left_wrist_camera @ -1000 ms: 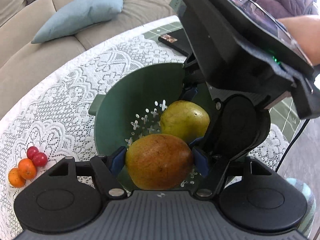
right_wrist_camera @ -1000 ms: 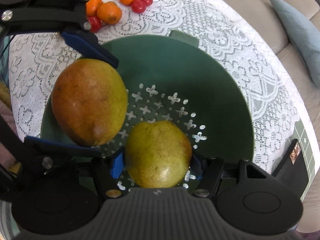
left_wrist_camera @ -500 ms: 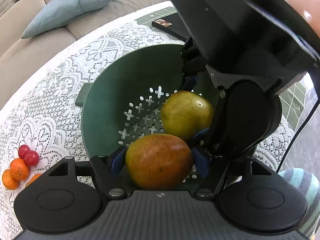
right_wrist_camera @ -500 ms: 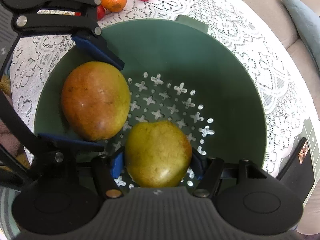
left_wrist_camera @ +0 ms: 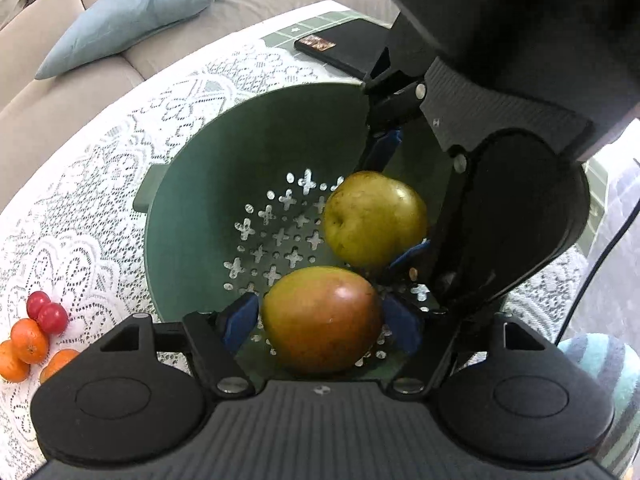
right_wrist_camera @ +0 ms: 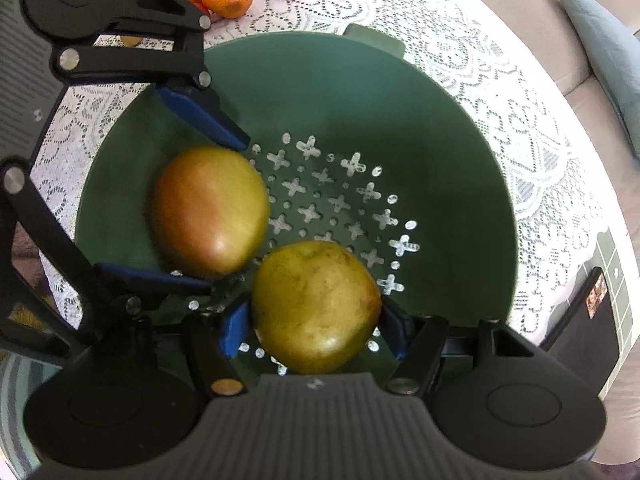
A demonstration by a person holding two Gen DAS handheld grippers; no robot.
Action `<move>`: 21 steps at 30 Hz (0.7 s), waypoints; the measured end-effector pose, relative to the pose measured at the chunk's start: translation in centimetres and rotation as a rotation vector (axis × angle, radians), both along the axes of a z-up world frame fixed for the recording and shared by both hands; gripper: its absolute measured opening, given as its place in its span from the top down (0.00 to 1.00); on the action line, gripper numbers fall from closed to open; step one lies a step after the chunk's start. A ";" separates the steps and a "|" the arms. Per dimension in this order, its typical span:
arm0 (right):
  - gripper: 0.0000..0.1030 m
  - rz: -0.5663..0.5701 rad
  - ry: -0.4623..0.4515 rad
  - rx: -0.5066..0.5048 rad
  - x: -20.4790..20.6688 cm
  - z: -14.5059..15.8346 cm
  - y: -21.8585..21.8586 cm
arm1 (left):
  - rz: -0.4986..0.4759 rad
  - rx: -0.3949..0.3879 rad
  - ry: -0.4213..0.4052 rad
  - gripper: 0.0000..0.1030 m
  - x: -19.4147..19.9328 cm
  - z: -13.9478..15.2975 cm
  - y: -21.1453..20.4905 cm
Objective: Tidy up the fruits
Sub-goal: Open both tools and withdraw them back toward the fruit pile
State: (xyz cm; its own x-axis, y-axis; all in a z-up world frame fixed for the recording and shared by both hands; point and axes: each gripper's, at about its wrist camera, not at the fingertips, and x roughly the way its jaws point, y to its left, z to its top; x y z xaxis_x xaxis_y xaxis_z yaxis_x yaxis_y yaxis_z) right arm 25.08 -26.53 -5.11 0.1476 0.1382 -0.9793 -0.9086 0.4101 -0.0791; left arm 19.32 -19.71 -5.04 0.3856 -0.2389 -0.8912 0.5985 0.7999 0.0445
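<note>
Left gripper (left_wrist_camera: 320,316) spread, blue pads just off the reddish mango (left_wrist_camera: 322,318) lying on the green colander (left_wrist_camera: 192,208) floor | right gripper (right_wrist_camera: 314,322) parted around the yellow-green mango (right_wrist_camera: 316,306), gaps either side | oranges (left_wrist_camera: 28,340) and red fruits (left_wrist_camera: 46,312) wait on my lace tablecloth (left_wrist_camera: 80,220).

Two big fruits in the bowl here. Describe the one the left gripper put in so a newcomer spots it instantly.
Find the green perforated bowl on the white lace tablecloth. Two large fruits lie on its bottom; take the mango between the left gripper's blue pads. It has a red-orange blush, while the neighbouring fruit, at the right gripper, is plain yellow-green.
</note>
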 end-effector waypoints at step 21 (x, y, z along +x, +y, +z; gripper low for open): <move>0.19 -0.042 -0.302 0.114 -4.1 7.7 1.7 | 0.165 -0.198 -0.260 0.17 -5.7 6.8 6.5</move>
